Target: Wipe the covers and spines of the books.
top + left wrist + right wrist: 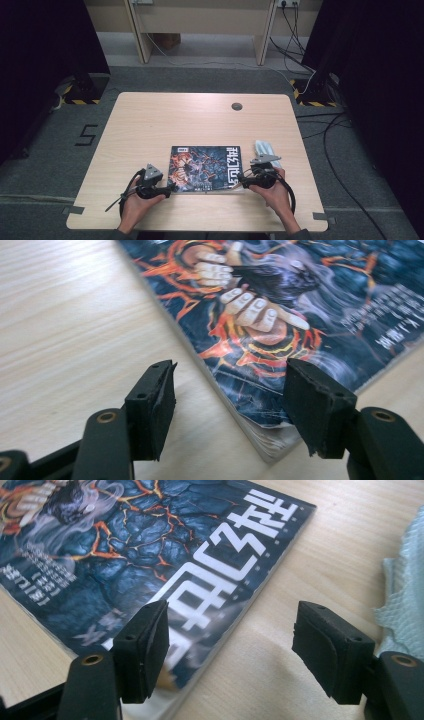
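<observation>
One book (205,168) lies flat on the bench (150,125), near the front edge and a little right of middle, its dark cover busy with orange cracks and big white lettering. It looks like a thin paperback: light, with a glossy cover that could slide on the wood, and soft enough to sag if lifted by one corner alone. The spine or the two short edges seem the safest places to pinch it, low and close to the wood.

The left gripper (227,407) sits at the book's near left corner, its jaws apart, one on either side of that corner and not pressing on it. The right gripper (232,647) is at the opposite end by the lettering, jaws also wide apart, one over the cover's edge and one over bare wood. Just beyond that end lies a pale crumpled cloth (266,149), clear of the book.
</observation>
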`<state>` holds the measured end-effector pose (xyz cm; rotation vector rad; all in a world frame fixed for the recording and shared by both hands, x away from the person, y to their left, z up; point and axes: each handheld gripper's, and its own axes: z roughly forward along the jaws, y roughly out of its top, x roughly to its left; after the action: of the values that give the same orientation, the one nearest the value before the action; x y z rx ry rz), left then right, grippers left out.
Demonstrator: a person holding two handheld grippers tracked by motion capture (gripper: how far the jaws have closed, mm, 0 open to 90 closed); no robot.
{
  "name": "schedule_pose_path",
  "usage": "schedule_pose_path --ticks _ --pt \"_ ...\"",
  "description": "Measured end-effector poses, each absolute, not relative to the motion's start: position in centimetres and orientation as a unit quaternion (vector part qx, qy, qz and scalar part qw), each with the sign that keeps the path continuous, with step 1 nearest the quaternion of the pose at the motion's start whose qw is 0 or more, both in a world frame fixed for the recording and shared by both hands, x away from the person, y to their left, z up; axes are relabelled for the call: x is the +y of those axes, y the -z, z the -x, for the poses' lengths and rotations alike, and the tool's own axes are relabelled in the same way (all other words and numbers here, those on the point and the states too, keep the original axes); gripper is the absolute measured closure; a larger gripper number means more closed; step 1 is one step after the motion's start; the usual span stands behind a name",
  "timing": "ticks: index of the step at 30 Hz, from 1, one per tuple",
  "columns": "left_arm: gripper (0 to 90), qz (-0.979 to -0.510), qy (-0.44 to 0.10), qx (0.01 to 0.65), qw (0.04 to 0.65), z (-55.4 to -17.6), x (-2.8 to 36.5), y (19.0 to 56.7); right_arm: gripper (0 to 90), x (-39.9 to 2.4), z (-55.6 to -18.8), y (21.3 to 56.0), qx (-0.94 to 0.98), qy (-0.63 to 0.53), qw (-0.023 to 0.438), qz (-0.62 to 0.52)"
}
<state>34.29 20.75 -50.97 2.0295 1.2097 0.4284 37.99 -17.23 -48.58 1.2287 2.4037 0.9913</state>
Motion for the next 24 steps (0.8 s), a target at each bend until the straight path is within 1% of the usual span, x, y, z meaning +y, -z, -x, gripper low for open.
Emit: schedule_pose_path --ticks 2,6,11,13,17,18,22,24 --pt "37.2 -0.782 -0.171 0.478 0.362 -34.7 21.0 51.0 31.2 -16.9 -37.8 48.8 0.833 -0.335 0.126 -0.423" --pt "37.2 -0.771 -0.191 0.487 0.363 -35.7 21.4 51.2 30.5 -16.2 -37.8 49.2 0.846 -0.318 0.128 -0.409" --pt "36.2 -0.756 -0.225 0.497 0.361 -36.6 21.9 51.4 29.6 -15.1 -37.0 49.7 0.856 -0.318 0.104 -0.394" --pt "36.3 -0.755 -0.237 0.498 0.355 -37.0 21.8 51.4 29.6 -14.5 -36.6 49.6 0.859 -0.314 0.103 -0.391" --pt "36.3 -0.75 -0.254 0.5 0.351 -37.7 21.7 51.5 30.9 -13.3 -35.7 49.4 0.865 -0.3 0.117 -0.384" --pt "36.3 -0.748 -0.254 0.502 0.353 -37.8 21.7 51.5 30.9 -13.0 -35.4 49.4 0.871 -0.298 0.124 -0.371" --pt "36.2 -0.745 -0.25 0.508 0.352 -37.7 21.7 51.2 30.8 -12.7 -35.3 49.2 0.876 -0.293 0.126 -0.362" --pt "32.1 -0.739 -0.243 0.513 0.361 -37.4 21.8 50.9 30.0 -12.9 -35.4 49.2 0.874 -0.299 0.121 -0.362"
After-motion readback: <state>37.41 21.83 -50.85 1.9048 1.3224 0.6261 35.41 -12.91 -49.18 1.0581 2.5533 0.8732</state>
